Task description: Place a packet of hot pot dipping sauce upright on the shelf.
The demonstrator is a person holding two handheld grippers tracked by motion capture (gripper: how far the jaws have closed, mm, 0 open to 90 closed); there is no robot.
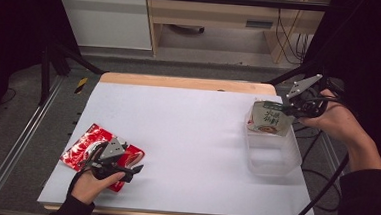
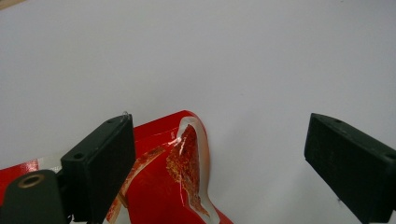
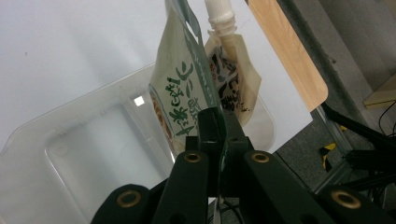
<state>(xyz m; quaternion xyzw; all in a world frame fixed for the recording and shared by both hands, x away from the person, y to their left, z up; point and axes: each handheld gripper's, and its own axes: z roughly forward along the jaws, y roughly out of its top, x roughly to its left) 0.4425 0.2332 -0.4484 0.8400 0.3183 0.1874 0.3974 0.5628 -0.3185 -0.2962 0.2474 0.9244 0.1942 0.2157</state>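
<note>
Your right hand-held gripper [image 3: 218,122] pinches the beige pouch [image 1: 270,118] over the clear tub [image 1: 270,160]; your left hand-held gripper [image 2: 224,161] gapes wide above the red packet [image 2: 175,186].

The left gripper [image 2: 224,163] hovers with jaws apart over a red packet [image 2: 163,186] on the white table [image 2: 233,56].

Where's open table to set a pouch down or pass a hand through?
Free: the white sheet between the red packet and the clear bin, and its far strip. Crowded: the near-left corner at the left hand-held gripper, and the bin where the right hand-held gripper holds the beige pouch.
</note>
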